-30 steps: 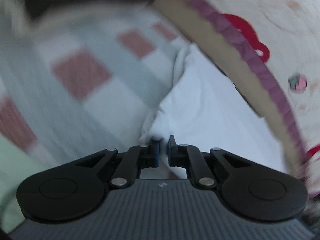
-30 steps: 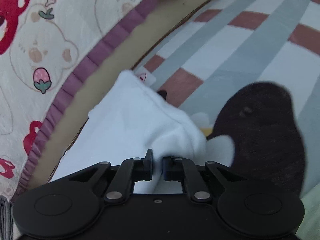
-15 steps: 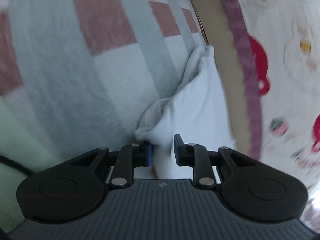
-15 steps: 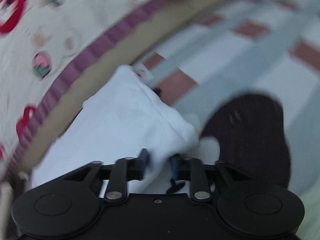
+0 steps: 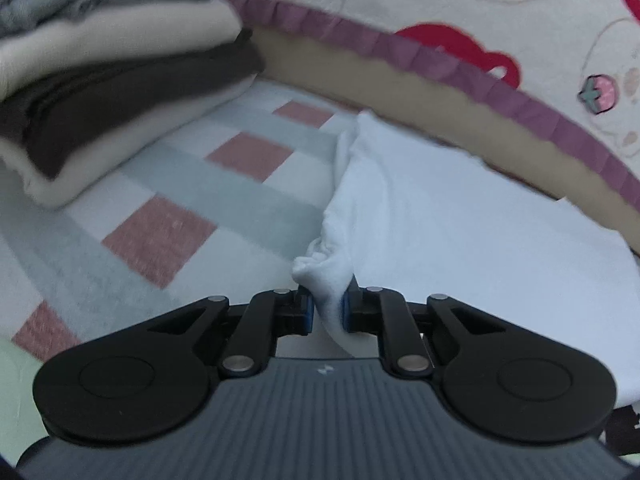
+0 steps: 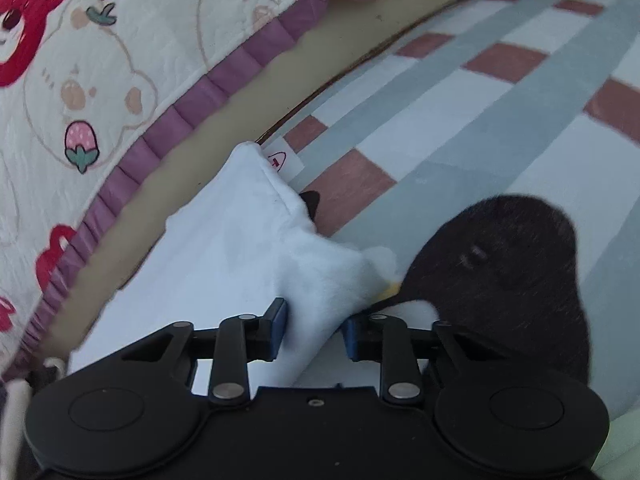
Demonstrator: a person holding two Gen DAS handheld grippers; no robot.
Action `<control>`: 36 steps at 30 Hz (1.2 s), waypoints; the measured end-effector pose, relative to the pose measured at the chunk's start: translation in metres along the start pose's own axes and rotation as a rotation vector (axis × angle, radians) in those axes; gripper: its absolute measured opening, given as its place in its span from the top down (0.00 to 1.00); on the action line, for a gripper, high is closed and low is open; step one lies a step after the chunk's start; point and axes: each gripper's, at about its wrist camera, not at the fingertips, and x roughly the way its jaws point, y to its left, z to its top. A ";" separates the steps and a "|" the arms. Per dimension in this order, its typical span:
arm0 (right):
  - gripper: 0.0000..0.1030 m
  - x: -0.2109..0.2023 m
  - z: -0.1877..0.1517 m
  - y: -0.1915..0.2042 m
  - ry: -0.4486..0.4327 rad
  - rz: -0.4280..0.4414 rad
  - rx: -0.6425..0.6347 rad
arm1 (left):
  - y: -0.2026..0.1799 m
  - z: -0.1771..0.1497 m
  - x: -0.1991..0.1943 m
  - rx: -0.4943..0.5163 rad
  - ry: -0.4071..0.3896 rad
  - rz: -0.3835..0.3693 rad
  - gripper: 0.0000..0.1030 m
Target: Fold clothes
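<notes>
A white garment (image 5: 460,232) lies folded on the checked sheet (image 5: 180,232), along the foot of a quilted cover. My left gripper (image 5: 326,312) holds the garment's near left corner; a bunched fold fills the narrow gap and the jaws are closing on it. In the right wrist view my right gripper (image 6: 314,328) has the garment's (image 6: 240,240) near right corner between its pads. Its jaws stand wider and are also closing, with a thick wad of cloth filling the gap. A small label (image 6: 284,160) sticks out at the far corner.
A stack of folded clothes (image 5: 100,80), cream, dark and grey, sits at the far left on the sheet. The quilted cover (image 5: 520,20) with bear and strawberry prints and a purple frill (image 6: 192,112) borders the garment. A dark brown fuzzy patch (image 6: 500,280) lies right of the right gripper.
The left wrist view has swung round, and the stack of folded clothes has come into sight. Both pairs of jaws stand wider than a second ago, cloth still between them. The right gripper has barely moved.
</notes>
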 end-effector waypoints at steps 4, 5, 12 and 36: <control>0.73 0.000 0.001 0.009 -0.003 -0.044 -0.029 | 0.017 0.001 0.007 -0.120 0.055 -0.028 0.84; 0.73 0.001 0.001 0.009 -0.006 -0.044 -0.034 | 0.023 0.000 0.006 -0.151 0.066 -0.039 0.84; 0.72 0.002 0.002 0.006 -0.016 -0.011 -0.059 | 0.017 0.002 -0.001 -0.047 0.012 -0.059 0.88; 0.61 -0.006 0.017 0.005 0.010 -0.025 -0.094 | 0.058 0.004 0.006 -0.343 0.100 -0.112 0.83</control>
